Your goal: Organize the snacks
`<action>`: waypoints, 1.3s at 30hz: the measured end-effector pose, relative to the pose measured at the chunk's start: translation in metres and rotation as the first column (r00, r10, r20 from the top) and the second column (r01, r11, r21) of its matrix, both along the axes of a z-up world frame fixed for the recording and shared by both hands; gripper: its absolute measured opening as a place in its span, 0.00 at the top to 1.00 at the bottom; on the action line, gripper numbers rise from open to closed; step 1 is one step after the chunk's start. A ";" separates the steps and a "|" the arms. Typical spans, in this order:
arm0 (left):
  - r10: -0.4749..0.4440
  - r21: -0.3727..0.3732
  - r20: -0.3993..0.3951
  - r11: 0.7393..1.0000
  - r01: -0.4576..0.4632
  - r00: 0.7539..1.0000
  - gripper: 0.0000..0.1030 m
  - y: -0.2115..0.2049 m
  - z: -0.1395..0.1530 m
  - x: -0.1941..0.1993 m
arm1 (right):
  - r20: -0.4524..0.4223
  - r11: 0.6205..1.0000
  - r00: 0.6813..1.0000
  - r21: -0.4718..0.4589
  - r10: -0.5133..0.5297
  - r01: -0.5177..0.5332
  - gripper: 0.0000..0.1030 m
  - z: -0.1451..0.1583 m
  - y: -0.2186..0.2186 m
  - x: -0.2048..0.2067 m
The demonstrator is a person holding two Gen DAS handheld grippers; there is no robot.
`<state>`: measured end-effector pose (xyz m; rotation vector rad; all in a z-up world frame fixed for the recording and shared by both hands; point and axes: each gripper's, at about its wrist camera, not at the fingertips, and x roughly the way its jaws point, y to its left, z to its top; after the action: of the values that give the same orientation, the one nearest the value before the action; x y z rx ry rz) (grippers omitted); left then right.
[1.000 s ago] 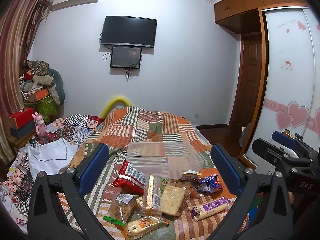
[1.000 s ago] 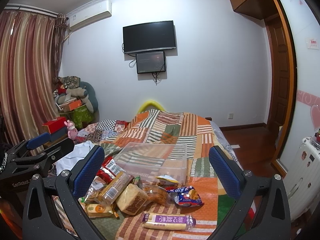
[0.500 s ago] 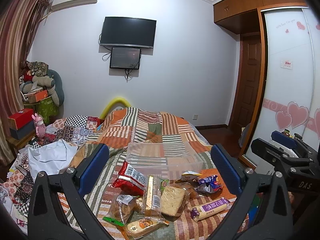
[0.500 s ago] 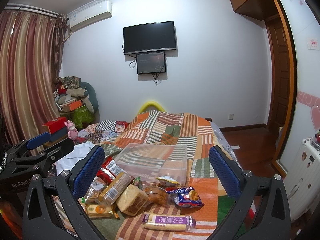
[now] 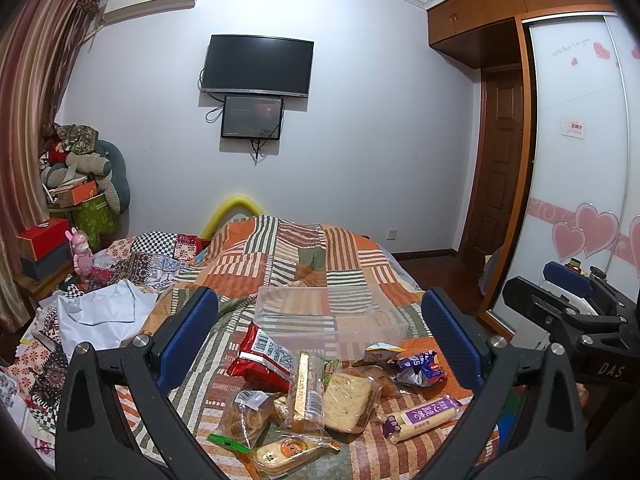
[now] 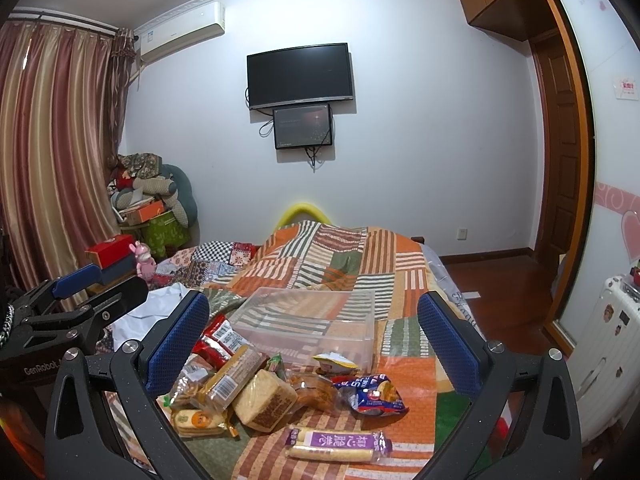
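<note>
Both tools hung above the near end of the bed, each with its jaws spread wide and nothing between them: the left gripper [image 5: 320, 332] and the right gripper [image 6: 314, 332] framed the same heap of snacks.

Nearest in the right view lay a purple-labelled stick pack [image 6: 334, 445], flat on the patchwork quilt [image 6: 408, 276] and apart from the rest. Just beyond it sat a wrapped sponge cake [image 6: 265, 405], touching a long wafer pack [image 6: 232, 374] on its left, with a small yellow pack [image 6: 194, 420] at the pile's near-left corner. To the right lay a blue crinkled bag [image 6: 370, 394], and behind it a small yellow-topped cup [image 6: 334, 362] just beside the wall of the clear plastic bin [image 6: 308, 320]. A red bag [image 5: 262, 360] leaned at the bin's near-left corner. The bin looked empty, so the sorting had apparently not begun.

The sensible first pick was judged to be the stick pack or the blue bag, since each lay free of neighbours on the right gripper's side. The jaws should drop across the narrow width, close gently on soft wrapping, and lift clear before moving over the bin. The overlapped items on the left would better wait until the pile thinned. Farther off, a dark television [image 6: 300, 74] hung on the wall.
</note>
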<state>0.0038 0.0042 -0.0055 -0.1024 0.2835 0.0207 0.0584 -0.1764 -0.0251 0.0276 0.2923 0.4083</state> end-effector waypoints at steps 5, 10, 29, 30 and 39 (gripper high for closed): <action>0.003 0.007 0.000 1.000 -0.003 1.000 0.00 0.000 0.000 0.000 | -0.004 1.000 1.000 -0.001 -0.003 0.003 0.00 0.000 0.000 0.001; -0.006 0.014 0.001 1.000 0.006 1.000 0.00 0.001 -0.001 0.000 | -0.012 1.000 1.000 -0.007 -0.014 0.014 0.00 -0.004 0.000 0.004; -0.011 0.045 -0.249 0.999 0.023 0.968 0.21 0.041 -0.054 0.038 | -0.259 0.996 0.965 -0.083 -0.041 0.020 0.06 -0.068 -0.019 0.040; -0.011 0.045 -0.265 0.999 0.024 0.964 0.21 0.043 -0.059 0.039 | -0.287 0.996 0.957 -0.086 -0.036 0.012 0.08 -0.075 -0.020 0.041; -0.040 -0.066 -0.430 0.998 0.013 0.902 0.43 0.063 -0.108 0.054 | -0.507 0.996 0.862 -0.057 0.033 -0.071 0.38 -0.119 -0.023 0.048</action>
<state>0.0575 0.0671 -0.1136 -0.1553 0.7310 0.0069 0.1064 -0.1997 -0.1438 0.0552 0.8319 0.4400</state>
